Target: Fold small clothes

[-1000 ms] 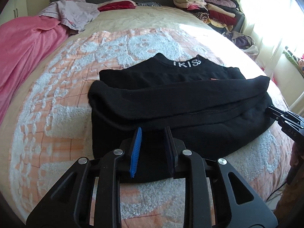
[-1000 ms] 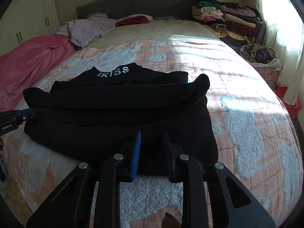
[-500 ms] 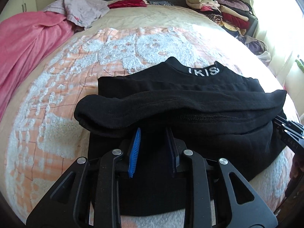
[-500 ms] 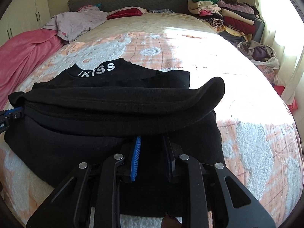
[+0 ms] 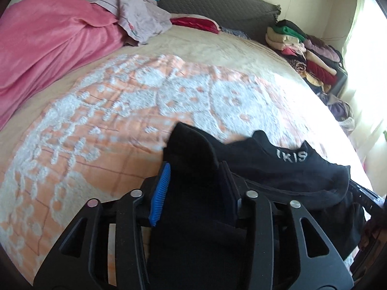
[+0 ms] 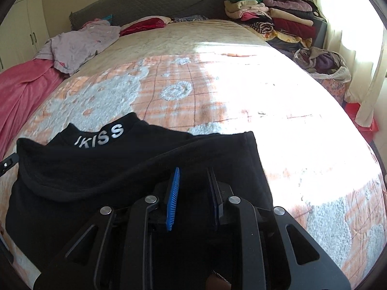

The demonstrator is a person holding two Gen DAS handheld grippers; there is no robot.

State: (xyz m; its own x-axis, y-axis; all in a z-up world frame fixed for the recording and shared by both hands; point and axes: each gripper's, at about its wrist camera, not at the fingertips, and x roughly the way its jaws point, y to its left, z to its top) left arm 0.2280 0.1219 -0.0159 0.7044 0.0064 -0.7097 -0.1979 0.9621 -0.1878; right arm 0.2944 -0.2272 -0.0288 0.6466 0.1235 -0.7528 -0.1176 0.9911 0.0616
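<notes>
Crowding both grippers' fingers, black sweater sits pinched right, loosening left, pink blanket beyond.

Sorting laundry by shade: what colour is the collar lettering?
White lettering on the black knit top; right wrist view.

1. The black sweater runs under the left hand-held gripper, which hides its near part; whether the pads press the cloth between them cannot be told.
2. Its collar lettering is cut short by a fold.
3. The bed cover is blurred.
4. The right hand-held gripper hides the cloth beneath it.
</notes>
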